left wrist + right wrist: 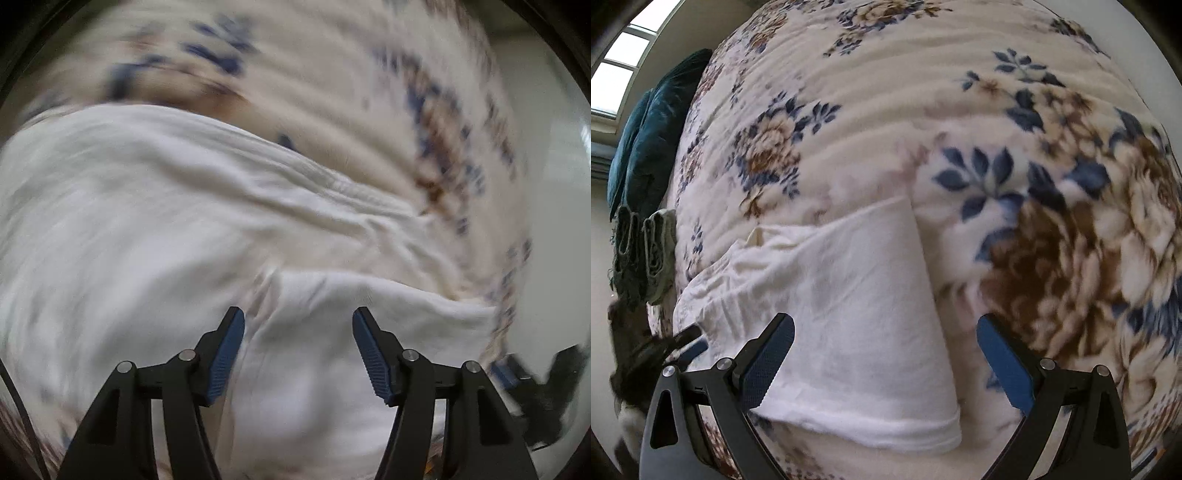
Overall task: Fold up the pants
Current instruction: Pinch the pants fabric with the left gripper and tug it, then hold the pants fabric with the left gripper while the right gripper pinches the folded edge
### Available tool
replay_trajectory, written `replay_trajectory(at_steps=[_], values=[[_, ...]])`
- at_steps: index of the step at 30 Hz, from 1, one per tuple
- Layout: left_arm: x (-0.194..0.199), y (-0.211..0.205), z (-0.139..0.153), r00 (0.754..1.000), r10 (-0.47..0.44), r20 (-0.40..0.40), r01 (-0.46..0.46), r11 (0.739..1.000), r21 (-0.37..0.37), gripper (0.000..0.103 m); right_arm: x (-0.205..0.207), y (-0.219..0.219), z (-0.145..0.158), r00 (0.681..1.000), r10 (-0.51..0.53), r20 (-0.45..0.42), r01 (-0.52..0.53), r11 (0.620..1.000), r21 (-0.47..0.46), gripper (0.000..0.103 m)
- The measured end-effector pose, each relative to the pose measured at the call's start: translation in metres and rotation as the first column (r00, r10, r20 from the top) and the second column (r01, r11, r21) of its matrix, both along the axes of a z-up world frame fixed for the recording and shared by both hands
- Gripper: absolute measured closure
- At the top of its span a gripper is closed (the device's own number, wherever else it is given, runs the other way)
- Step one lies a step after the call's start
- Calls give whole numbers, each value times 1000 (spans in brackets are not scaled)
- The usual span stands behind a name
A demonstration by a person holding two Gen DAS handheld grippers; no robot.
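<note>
The left gripper point(298, 325) stands with its blue-padded jaws spread apart and nothing pinched; the white, thin cotton pants point(155, 221) lie below and ahead of it, filling the ground between and beyond the fingers. This left wrist view is smeared by motion, so the cloth's folds read only as soft ridges; one edge, perhaps a seam or a folded-over layer, runs across just ahead of the fingertips. Beyond the pants, the cream floral quilted bedspread with blue and brown flowers point(332, 74) shows only as streaks. To the right of the gripper a dark blurred shape with a blue patch, likely the right gripper point(885, 330), sits at the frame's edge.

The right wrist view is sharper and shows what the left cannot. At far left of that gripper lie a teal velvet cushion point(646, 147) and two folded grey-green garments point(642, 254) at the bed's edge, under a window point(624, 59). Lower left, a dark blurred object is cut off. The right gripper's jaws are also spread wide, gripping nothing; a folded pant leg runs between them and ahead, its hem just below the left finger point(768, 358). Bedspread lies under the right finger.
</note>
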State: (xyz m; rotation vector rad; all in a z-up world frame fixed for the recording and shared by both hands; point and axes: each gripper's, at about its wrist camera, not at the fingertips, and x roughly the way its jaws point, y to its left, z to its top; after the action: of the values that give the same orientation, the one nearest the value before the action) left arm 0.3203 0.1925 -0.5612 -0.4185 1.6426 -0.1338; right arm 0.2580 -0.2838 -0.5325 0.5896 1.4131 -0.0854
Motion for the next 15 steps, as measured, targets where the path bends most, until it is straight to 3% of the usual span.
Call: replay_trajectory(at_steps=[2, 3, 4, 5, 9, 11, 13, 15], values=[[8, -12, -14, 998, -67, -14, 67, 997, 49, 44, 6, -4, -7, 1000, -7, -15, 7, 1000, 3, 2], [9, -17, -10, 996, -90, 12, 89, 993, 74, 50, 6, -5, -10, 1000, -12, -17, 13, 1000, 10, 2], [8, -21, -5, 993, -114, 37, 110, 990, 89, 70, 8, -7, -13, 1000, -14, -20, 14, 1000, 15, 2], [6, -29, 4, 982, -166, 87, 154, 980, 127, 83, 9, -8, -17, 1000, -15, -26, 15, 1000, 14, 2], [-4, -39, 35, 957, -193, 218, 152, 969, 192, 86, 12, -7, -26, 1000, 0, -6, 0, 1000, 25, 5], [1, -33, 39, 955, -175, 239, 128, 971, 200, 86, 15, -5, -27, 1000, 11, 14, -11, 1000, 26, 16], [12, -24, 37, 957, -130, 259, 78, 976, 204, 86, 19, 0, -31, 999, 34, 10, -34, 999, 13, 40], [21, -21, 27, 963, -135, 233, 88, 975, 203, 86, 25, 6, -37, 998, 62, -2, -62, 998, -9, 45]])
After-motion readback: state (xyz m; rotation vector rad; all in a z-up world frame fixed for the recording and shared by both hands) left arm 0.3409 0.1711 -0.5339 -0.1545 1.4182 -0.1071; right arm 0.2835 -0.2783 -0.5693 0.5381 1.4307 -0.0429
